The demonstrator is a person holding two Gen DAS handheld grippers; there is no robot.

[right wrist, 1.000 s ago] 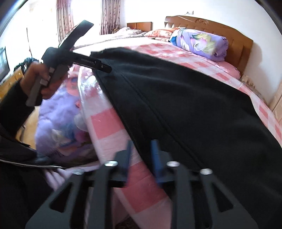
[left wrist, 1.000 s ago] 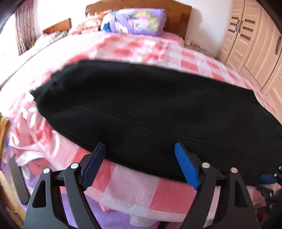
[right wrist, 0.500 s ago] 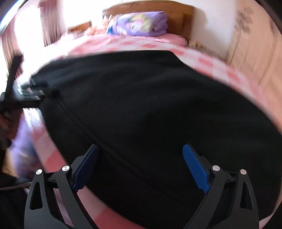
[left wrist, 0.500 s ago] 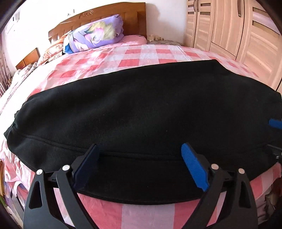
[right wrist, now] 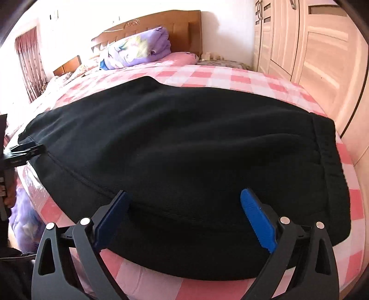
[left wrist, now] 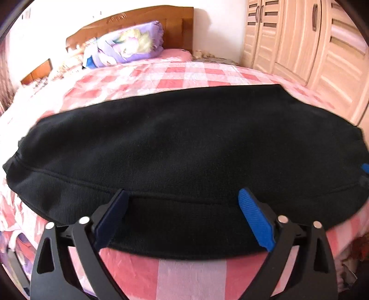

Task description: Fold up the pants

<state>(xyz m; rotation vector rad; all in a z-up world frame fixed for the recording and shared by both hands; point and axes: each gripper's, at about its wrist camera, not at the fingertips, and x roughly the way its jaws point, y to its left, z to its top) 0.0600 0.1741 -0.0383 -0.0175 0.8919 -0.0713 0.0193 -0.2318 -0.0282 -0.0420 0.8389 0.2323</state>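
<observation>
Black pants (left wrist: 184,150) lie flat across the pink checked bed, folded lengthwise, with the waistband (right wrist: 327,161) at the right end. My left gripper (left wrist: 182,192) hovers over the near edge of the pants; its jaws are opening wide and its pads press on nothing. My right gripper (right wrist: 183,192) hangs over the near edge closer to the waistband; its jaws are opening too, with only flat cloth below them. In the right wrist view the left gripper (right wrist: 23,150) shows at the far left by the leg end. A blue fingertip (left wrist: 365,168) of the right gripper peeks in at the left wrist view's right edge.
The bed (left wrist: 191,277) has a pink and white checked sheet. A rolled purple quilt (left wrist: 124,50) rests against the wooden headboard (left wrist: 138,18). A light wooden wardrobe (left wrist: 311,50) stands along the right. A curtain (right wrist: 30,62) hangs at the far left.
Both grippers have opened wide and rolled level. The right gripper, nearly shut at the pants' near edge a second ago, has swung right toward the waistband. The left has shifted over the pants.
</observation>
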